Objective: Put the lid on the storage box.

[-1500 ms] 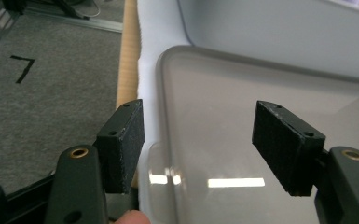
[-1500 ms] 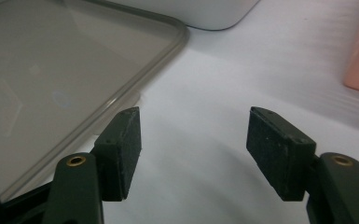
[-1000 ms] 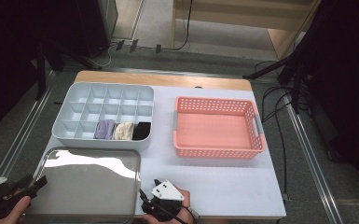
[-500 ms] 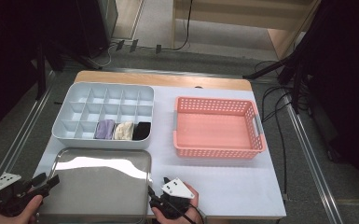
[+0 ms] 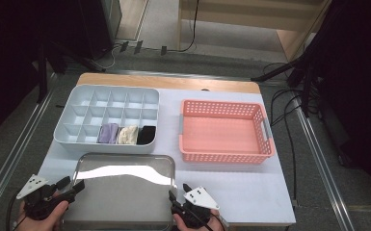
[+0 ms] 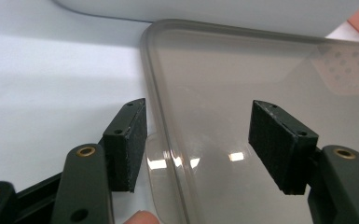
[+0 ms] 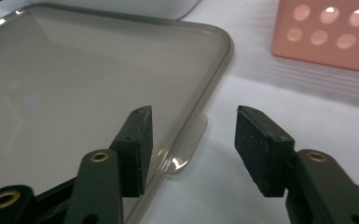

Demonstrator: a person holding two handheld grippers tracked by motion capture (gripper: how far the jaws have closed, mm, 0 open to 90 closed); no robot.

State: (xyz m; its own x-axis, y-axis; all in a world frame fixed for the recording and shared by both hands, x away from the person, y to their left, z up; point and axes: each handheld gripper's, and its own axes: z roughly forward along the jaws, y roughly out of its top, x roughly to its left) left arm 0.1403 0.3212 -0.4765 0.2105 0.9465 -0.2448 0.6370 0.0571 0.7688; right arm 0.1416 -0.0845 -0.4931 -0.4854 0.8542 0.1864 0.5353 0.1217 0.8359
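Our left gripper [image 6: 198, 149] jaws spread, just widened, straddling the clear lid's [image 5: 120, 192] left rim, no contact. Right gripper [image 7: 193, 149] jaws apart, just narrowed, straddling the lid's right edge tab, not pinching. Lid lies flat on the white table [image 5: 250, 187], before the grey divided tray [image 5: 77, 139].
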